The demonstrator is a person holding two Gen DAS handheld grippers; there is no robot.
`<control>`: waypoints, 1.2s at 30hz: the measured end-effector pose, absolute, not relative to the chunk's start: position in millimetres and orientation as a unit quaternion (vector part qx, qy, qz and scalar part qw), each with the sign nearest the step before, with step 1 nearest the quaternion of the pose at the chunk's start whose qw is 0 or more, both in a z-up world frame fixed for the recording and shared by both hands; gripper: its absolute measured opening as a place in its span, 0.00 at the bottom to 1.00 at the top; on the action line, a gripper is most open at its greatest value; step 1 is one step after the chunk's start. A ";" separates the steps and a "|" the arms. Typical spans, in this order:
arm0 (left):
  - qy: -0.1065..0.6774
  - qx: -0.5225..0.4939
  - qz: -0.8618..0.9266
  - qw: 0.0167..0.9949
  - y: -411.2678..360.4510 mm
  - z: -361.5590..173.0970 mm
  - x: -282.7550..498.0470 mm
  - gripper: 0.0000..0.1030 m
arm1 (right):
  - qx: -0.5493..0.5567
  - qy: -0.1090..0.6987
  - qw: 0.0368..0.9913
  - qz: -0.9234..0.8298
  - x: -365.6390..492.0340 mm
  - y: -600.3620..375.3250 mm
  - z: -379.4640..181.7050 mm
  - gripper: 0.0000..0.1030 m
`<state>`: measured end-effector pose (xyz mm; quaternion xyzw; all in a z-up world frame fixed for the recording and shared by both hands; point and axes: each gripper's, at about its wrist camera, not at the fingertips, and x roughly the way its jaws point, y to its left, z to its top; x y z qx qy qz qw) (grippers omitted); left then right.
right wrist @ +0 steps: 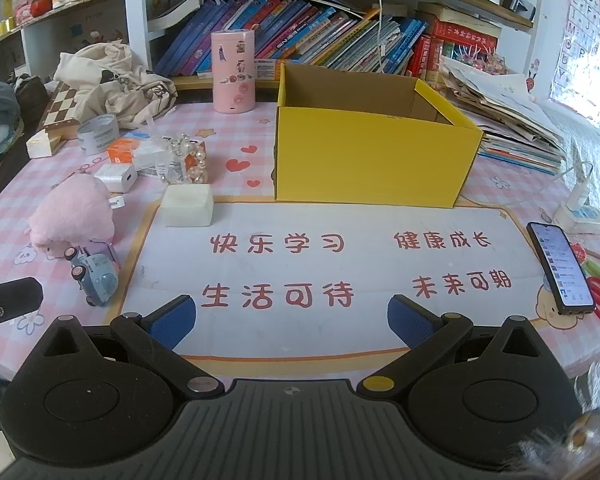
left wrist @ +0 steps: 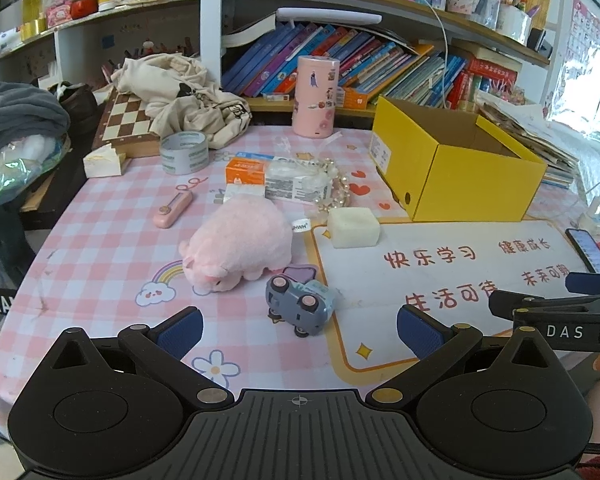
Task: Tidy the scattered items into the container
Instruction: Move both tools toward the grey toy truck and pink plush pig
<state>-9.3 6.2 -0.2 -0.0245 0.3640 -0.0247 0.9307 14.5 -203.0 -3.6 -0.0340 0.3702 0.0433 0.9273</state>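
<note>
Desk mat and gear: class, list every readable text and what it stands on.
"快乐学习", "健康成长", "生活可待", "未来可期": white desk mat.
"DAS": right gripper body.
Alphabet letters: wall poster.
Tape roll, book spines, orange box, phone: too small or blurred.

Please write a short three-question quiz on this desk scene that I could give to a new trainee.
1. True or false: the yellow box already holds the pink plush toy.
2. Which item lies closest in front of the left tongs? A) roll of tape B) toy car C) phone
3. Fill in: both the left tongs and the right tongs are ____ and hold nothing.

Key
1. False: the plush toy lies on the checked cloth, left of the white foam block.
2. B
3. open
</note>
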 end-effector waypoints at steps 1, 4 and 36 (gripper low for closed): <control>0.365 -0.024 -0.025 0.930 6.2 -0.3 -9.2 1.00 | -0.034 0.371 0.927 0.044 14.7 -203.0 -3.8 1.00; 0.369 -0.023 -0.026 0.929 6.0 -0.6 -8.8 1.00 | -0.032 0.377 0.925 0.049 15.5 -203.1 -4.7 1.00; 0.370 -0.007 -0.034 0.929 4.0 1.0 -10.7 1.00 | -0.037 0.389 0.917 0.084 15.3 -194.3 -7.7 0.98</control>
